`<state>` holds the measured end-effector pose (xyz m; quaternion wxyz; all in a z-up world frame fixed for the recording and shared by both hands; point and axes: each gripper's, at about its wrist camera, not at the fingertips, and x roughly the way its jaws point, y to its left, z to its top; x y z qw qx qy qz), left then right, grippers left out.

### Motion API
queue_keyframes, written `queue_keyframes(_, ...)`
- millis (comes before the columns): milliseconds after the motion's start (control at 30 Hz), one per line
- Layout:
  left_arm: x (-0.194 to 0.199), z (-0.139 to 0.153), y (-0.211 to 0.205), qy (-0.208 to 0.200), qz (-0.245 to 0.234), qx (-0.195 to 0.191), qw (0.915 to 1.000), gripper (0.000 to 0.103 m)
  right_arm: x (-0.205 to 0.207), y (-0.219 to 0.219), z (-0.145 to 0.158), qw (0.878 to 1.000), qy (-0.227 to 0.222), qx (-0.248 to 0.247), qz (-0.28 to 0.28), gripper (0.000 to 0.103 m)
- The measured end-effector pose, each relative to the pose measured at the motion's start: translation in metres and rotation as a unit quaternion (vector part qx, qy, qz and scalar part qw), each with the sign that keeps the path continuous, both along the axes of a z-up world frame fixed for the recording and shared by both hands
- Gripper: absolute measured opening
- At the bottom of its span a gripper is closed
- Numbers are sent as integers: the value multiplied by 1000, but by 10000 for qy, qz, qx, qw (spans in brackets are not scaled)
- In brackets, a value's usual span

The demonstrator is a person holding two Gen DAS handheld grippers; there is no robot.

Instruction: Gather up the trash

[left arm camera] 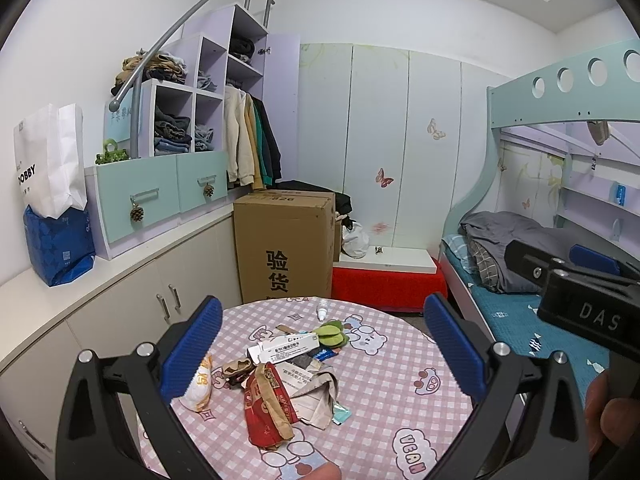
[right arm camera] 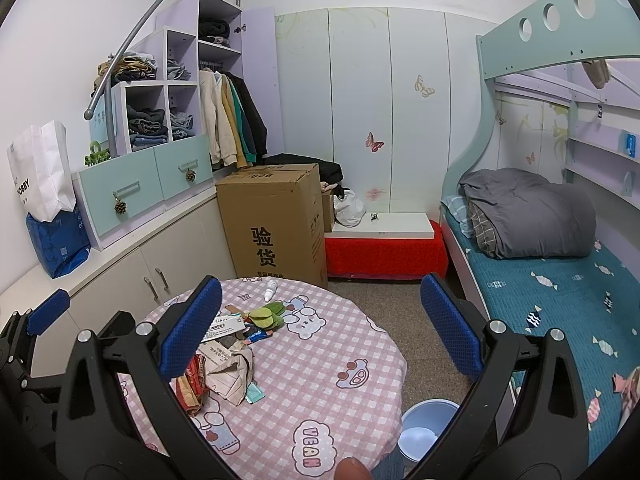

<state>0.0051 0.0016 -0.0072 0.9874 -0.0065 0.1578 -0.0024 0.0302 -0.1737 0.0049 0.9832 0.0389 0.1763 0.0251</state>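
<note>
So both grippers hover above a round table (left arm camera: pixel 400 360) with a pink checked cloth, neither holding anything. Left gripper (left arm camera: pixel 324 352) has its blue-padded fingers spread wide, with the trash pile (left arm camera: pixel 288 380) showing between them on the cloth: red snack wrapper (left arm camera: pixel 266 408), crumpled beige paper bag (left arm camera: pixel 320 396), white carton (left arm camera: pixel 286 346), orange-and-white packet (left arm camera: pixel 199 386) touching the left pad in view (real contact cannot be told). Green leaf-shaped item (left arm camera: pixel 332 332) and small white dropper bottle (left arm camera: pixel 322 307) lie farther back on the table. Right gripper (right arm camera: pixel 320 328) is also wide apart and empty, off to the right of the pile, over bare cloth and the table edge. Light blue bin (right arm camera: pixel 428 428) stands on the floor just beside the table, seen from the right wrist. Cardboard box (left arm camera: pixel 286 248) stands behind the table, a bed (right arm camera: pixel 560 300) with blue sheet to the right. A fingertip shows at the bottom edge of each view.
</note>
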Motion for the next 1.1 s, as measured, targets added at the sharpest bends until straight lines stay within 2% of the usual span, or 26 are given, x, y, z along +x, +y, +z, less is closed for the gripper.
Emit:
queue_keyframes(367, 7, -11, 0, 118, 32, -29, 9999, 99, 6, 1, -2, 10000, 90, -23, 12, 97)
queue_keyframes(733, 24, -29, 22, 426, 201, -158, 9988, 99, 26, 9, -18, 9995, 300, -98, 79, 97)
queue_keyframes(833, 29, -38, 31, 559, 279, -173, 9979, 99, 34, 12, -25, 9989, 423, -143, 114, 97)
queue_keyframes(1100, 48, -87, 63, 1190, 636, -135, 9908, 99, 66, 24, -57, 9949, 920, -272, 307, 97)
